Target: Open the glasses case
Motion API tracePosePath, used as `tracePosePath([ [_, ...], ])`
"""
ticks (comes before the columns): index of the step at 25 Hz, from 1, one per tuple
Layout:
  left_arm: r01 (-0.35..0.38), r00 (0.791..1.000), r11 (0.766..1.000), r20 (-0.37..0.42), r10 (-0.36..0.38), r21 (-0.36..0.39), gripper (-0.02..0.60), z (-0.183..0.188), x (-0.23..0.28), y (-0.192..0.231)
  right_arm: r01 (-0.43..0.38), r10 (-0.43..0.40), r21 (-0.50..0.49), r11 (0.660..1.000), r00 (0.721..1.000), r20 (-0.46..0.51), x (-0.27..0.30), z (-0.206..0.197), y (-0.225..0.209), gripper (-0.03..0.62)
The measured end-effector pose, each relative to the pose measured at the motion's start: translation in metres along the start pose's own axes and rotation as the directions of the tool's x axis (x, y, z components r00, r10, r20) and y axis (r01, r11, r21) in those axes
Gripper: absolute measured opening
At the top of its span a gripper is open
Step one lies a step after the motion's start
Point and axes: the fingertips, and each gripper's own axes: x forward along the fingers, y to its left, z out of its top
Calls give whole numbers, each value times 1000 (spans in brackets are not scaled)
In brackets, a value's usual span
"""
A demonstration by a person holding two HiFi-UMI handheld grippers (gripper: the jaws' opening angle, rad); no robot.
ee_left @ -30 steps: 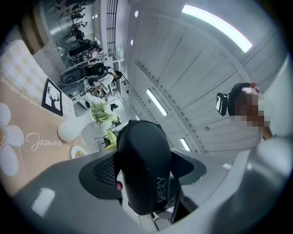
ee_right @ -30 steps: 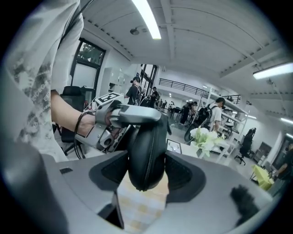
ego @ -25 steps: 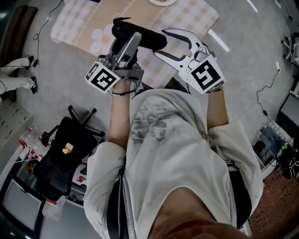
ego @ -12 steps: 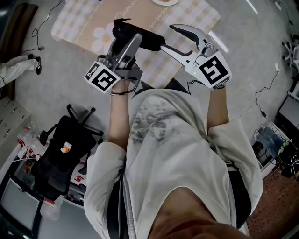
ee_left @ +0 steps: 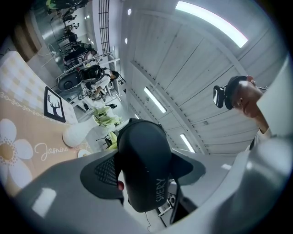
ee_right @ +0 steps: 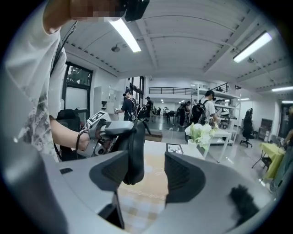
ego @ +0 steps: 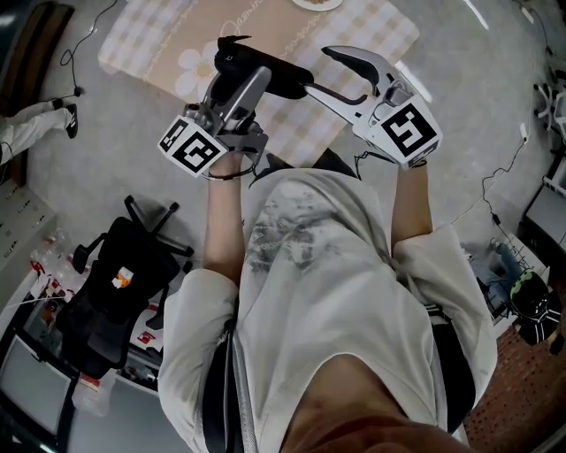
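Observation:
A black glasses case [ego: 270, 72] is held in the air over the table's near edge, closed, with my left gripper [ego: 243, 64] shut on it. In the left gripper view the case [ee_left: 144, 169] fills the gap between both pads [ee_left: 104, 173]. My right gripper [ego: 318, 70] stands open at the case's right end. In the right gripper view the case [ee_right: 131, 151] lies against the left pad [ee_right: 114, 171], with a clear gap to the right pad [ee_right: 183, 176]. The left gripper [ee_right: 103, 132] shows behind it.
A table with a beige checked cloth [ego: 177, 44] printed with a daisy lies below the grippers, a plate [ego: 317, 3] at its far edge. A white vase of flowers [ee_right: 199, 135] and a small deer picture [ee_right: 174, 148] stand on it. A black office chair [ego: 115, 292] is at my left.
The right gripper has rolled a little and shifted slightly up, so its jaws now flank the case's right end. The left gripper has kept still with the case.

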Motion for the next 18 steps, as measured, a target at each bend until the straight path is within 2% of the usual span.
tracePosePath([
  [5, -22, 1000, 1000, -7, 22, -14, 313, -3, -1, 5, 29, -53, -199, 980, 992, -113, 4, -4, 6, 264],
  [7, -32, 999, 999, -8, 31, -22, 311, -5, -1, 8, 28, -65, -246, 969, 988, -142, 6, -8, 7, 261],
  [11, -44, 999, 998, -3, 44, -42, 307, -6, -4, 11, 6, -41, -244, 970, 990, -136, 11, -9, 16, 192],
  [18, -26, 999, 1000, -42, 26, 12, 302, -4, -7, 7, -87, 51, -212, 973, 984, -173, 18, -11, 24, 193],
])
